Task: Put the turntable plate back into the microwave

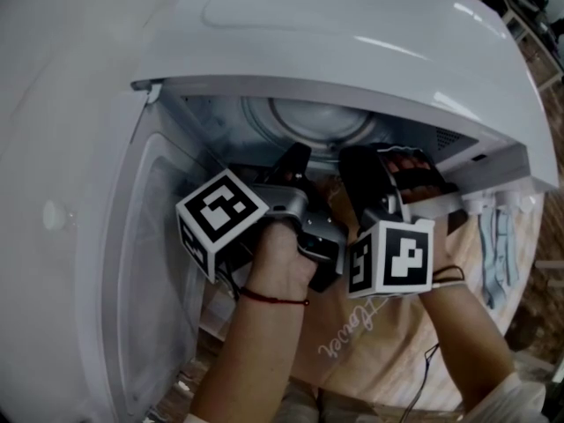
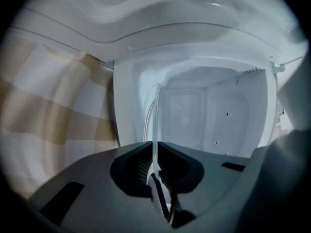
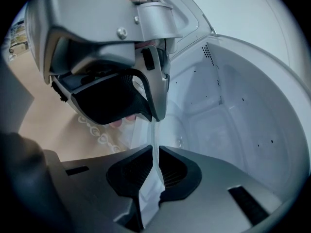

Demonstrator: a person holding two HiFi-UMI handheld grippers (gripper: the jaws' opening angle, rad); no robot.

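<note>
The plate lies straight ahead of both grippers, mostly inside the microwave with only its near rim reaching the mouth; the door hangs open at the left; the left gripper is nipped narrow onto that rim, the glass edge running between its jaws into the cavity; the right gripper sits just beside it, jaws likewise pinched on the same thin edge, with the left gripper a little further along the rim; neither hand is clearly nearer; the coming move, I judge, is a shared push inward and a lowering onto the floor, keeping the plate level.
</note>
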